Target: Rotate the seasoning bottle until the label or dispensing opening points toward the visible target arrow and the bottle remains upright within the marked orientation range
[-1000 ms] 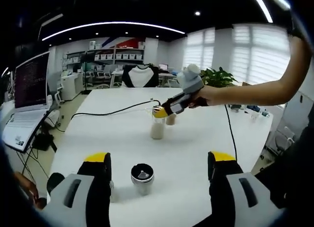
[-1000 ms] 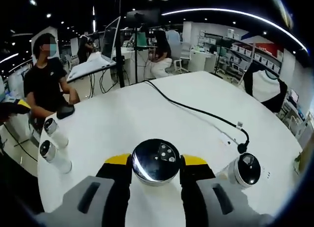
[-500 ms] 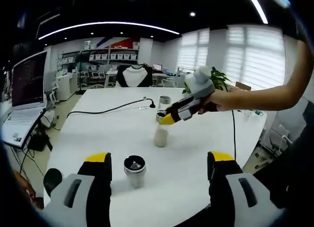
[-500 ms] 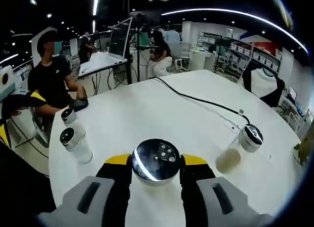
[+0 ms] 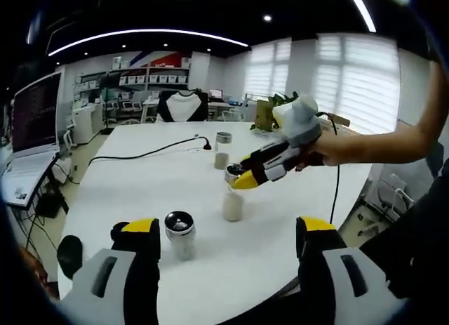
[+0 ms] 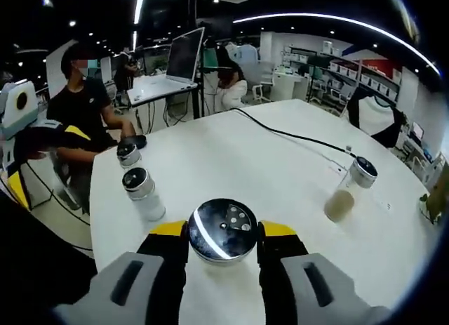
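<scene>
The seasoning bottle (image 5: 232, 206) is clear with pale powder in it and stands upright on the white table (image 5: 140, 177). My right gripper (image 5: 242, 177) reaches in from the right and is shut on its top. In the right gripper view, the bottle's silver cap (image 6: 223, 225) with small holes sits pinched between the yellow-tipped jaws of my right gripper (image 6: 223, 234). My left gripper (image 5: 229, 228) is open near the table's front edge, with nothing between its jaws. No arrow mark can be made out on the table.
A second silver-capped bottle (image 5: 180, 234) stands close to my left jaw, and a third bottle (image 5: 222, 149) stands farther back. A black cable (image 5: 147, 156) crosses the table. A person in black (image 6: 88, 107) sits beyond the table edge, near a laptop (image 6: 184, 55).
My right gripper, still shut on the cap, has swung around the bottle, so the other bottles slid rightward in its view. The left gripper view has shifted too; the bottles look nearer.
</scene>
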